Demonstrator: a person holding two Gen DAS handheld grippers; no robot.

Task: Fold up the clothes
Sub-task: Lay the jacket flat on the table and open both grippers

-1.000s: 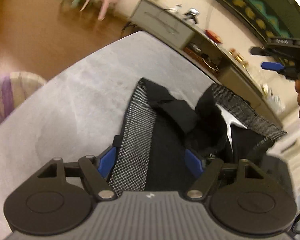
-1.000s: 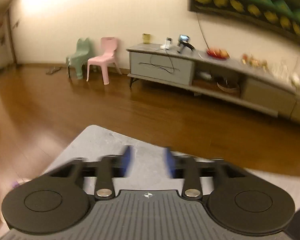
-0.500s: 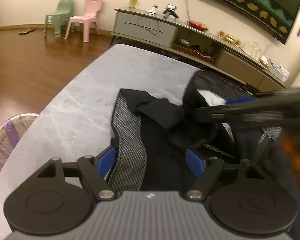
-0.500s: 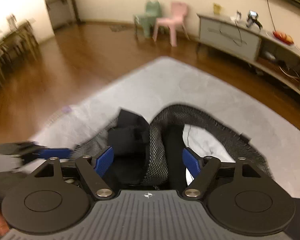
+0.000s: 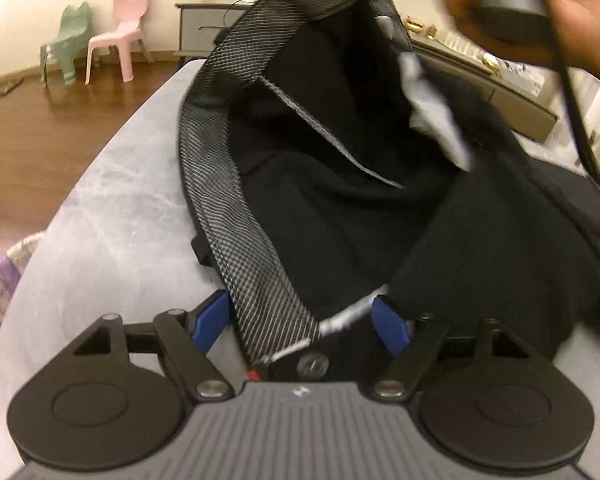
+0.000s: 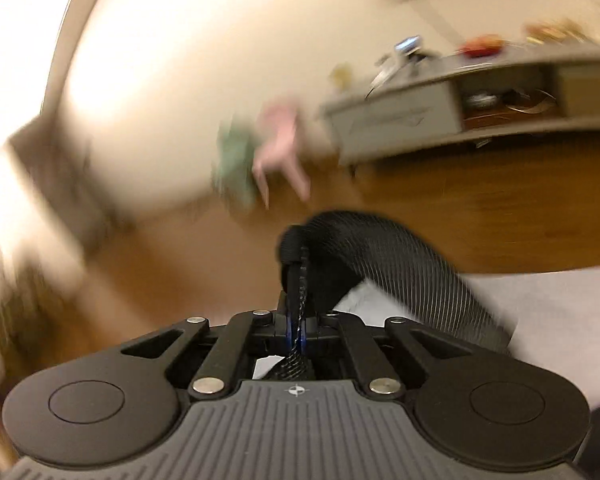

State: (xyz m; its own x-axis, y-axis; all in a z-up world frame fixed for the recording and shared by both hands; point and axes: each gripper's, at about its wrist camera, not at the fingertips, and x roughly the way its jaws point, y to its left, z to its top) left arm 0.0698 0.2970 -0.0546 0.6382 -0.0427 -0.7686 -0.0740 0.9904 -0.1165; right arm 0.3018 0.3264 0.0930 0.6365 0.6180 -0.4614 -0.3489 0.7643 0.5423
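The grey table [image 5: 112, 216] fills the left wrist view's lower left, and on it, at centre, the black garment [image 5: 340, 208] sags soft and light, best taken by its mesh edge [image 5: 220, 200]. Unlike a second ago, that edge is lifted: the right gripper [image 6: 298, 330] is closing, pinching it, while the left gripper [image 5: 300, 322] gapes around the hem.

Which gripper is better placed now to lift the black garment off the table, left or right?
Right. The right gripper is closing on the black garment waistband. The left gripper is open around the lower edge.
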